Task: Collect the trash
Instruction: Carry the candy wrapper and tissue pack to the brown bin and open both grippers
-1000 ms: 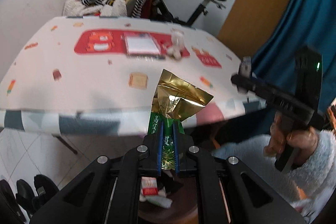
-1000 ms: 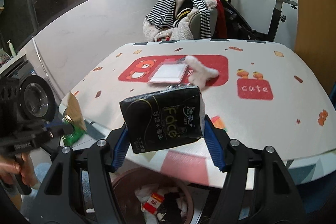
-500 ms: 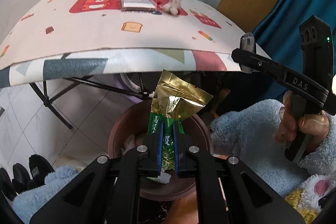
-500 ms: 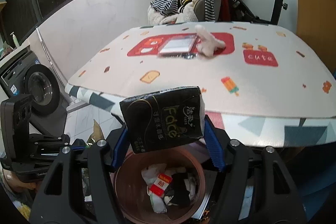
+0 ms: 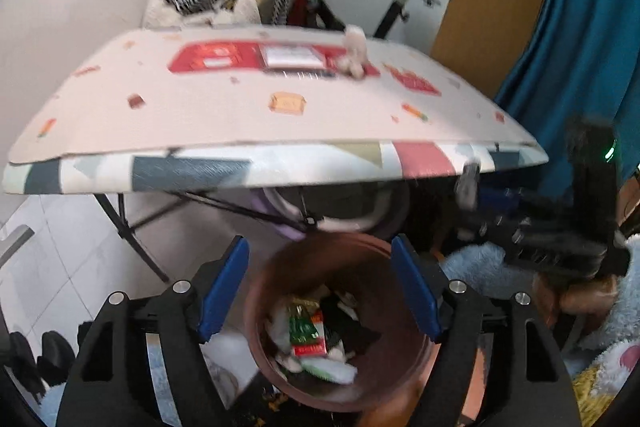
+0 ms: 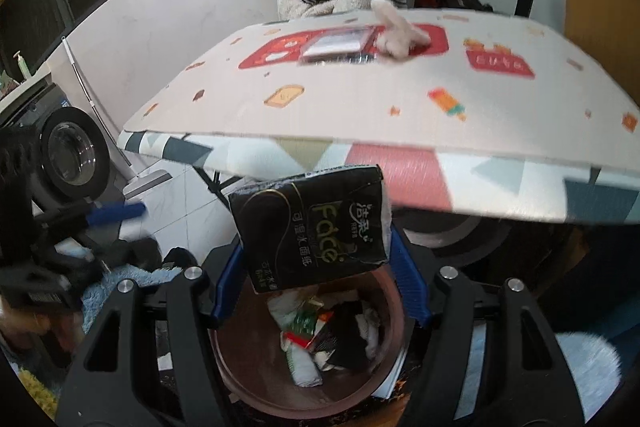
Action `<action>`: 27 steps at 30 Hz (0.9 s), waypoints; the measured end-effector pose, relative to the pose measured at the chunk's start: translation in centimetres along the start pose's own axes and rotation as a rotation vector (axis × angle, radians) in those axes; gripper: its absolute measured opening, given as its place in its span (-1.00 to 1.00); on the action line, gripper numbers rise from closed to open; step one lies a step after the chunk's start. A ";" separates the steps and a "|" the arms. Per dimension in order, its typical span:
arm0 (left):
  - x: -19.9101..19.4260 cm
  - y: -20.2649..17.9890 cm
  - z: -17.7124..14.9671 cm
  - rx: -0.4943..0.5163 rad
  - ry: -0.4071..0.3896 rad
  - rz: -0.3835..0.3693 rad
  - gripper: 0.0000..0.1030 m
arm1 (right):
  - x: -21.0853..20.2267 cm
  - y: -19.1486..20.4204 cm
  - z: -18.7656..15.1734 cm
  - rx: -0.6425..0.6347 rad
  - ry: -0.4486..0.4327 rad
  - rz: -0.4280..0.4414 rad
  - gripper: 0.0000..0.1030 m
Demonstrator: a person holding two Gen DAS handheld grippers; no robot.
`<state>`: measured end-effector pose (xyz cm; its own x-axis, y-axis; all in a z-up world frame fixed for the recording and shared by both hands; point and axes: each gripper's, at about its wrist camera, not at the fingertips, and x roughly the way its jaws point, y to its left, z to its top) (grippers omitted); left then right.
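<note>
Bin (image 5: 260, 307) below, both grippers tilted down

We hold a black tissue pack (image 6: 310, 227) between our right gripper's (image 6: 320, 275) blue fingers (image 6: 408, 279), above a brown bin (image 6: 224, 351) of trash, below the table (image 6: 360, 107).

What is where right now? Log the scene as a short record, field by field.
left claw: jaws opening, nothing between them, above the bin
right claw: shut on black tissue pack, above the bin
bin: brown, round, on the floor by the table edge
bin contents: green-gold wrapper among white tissues and dark scraps
table: a flat packet and a white crumpled tissue lie on it
</note>
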<state>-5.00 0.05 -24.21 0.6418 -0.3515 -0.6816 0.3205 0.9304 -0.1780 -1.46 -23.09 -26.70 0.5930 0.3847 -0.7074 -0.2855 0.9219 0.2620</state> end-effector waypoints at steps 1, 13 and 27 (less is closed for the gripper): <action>-0.4 0.3 -0.2 0.002 -0.025 0.009 0.39 | 0.3 0.1 -0.3 -0.009 0.009 -0.005 0.30; -2.2 2.1 -1.6 -0.078 -0.114 0.120 0.39 | 3.7 2.9 -1.8 -0.139 0.124 -0.018 0.30; -1.5 4.5 -2.2 -0.221 -0.086 0.121 0.33 | 4.3 2.9 -2.2 -0.139 0.155 -0.028 0.58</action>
<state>-6.09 5.03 -25.55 0.7259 -0.2355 -0.6462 0.0840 0.9629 -0.2566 -1.38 -18.81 -30.43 0.4821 0.3377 -0.8084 -0.3779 0.9126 0.1559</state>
